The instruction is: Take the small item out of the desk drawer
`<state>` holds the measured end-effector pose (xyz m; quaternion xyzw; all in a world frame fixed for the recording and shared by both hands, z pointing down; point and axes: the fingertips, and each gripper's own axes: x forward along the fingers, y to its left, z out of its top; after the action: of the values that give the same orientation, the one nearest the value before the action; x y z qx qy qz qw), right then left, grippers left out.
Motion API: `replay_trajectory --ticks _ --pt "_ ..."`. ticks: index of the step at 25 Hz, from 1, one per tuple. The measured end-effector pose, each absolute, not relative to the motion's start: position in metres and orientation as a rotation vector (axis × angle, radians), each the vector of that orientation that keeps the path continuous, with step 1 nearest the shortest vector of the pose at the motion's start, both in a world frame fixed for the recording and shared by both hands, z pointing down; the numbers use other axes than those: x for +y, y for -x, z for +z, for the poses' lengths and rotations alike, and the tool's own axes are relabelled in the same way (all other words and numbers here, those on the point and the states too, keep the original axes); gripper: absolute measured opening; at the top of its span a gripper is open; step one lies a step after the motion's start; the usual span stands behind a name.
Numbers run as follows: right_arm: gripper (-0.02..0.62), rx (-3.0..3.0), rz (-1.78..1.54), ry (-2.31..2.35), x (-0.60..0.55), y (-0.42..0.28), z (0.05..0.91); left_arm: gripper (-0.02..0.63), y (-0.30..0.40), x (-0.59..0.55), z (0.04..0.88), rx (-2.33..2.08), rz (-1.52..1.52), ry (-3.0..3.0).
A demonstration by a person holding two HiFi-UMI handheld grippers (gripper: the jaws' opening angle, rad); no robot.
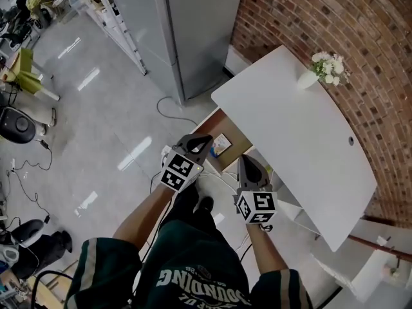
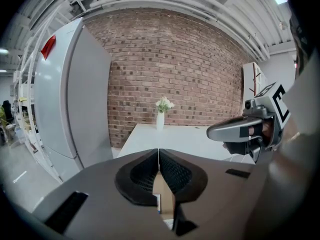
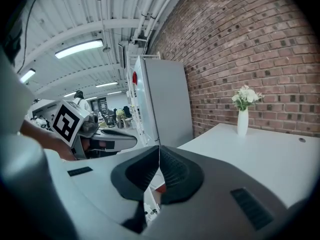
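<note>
In the head view a brown drawer stands open under the near corner of the white desk. A small blue-and-white item lies in it. My left gripper hovers just left of the item, shut with nothing in it. My right gripper hangs to the drawer's right, also shut and holding nothing. In the left gripper view the pads meet, with the brown drawer showing below them. In the right gripper view the pads meet too, and the left gripper shows beside them.
A white vase of flowers stands at the desk's far edge against the brick wall. A tall grey cabinet rises left of the desk. Cables trail on the grey floor. White shelving sits at lower right.
</note>
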<state>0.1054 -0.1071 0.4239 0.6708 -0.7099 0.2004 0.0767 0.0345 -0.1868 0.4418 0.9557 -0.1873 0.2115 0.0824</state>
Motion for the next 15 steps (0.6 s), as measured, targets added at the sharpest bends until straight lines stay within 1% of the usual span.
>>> replay_trajectory --ticks 15 --pt "0.025 -2.036 0.722 -2.055 -0.108 -0.126 0.485 0.017 -0.055 -0.191 0.514 -0.471 0.745 -2.811"
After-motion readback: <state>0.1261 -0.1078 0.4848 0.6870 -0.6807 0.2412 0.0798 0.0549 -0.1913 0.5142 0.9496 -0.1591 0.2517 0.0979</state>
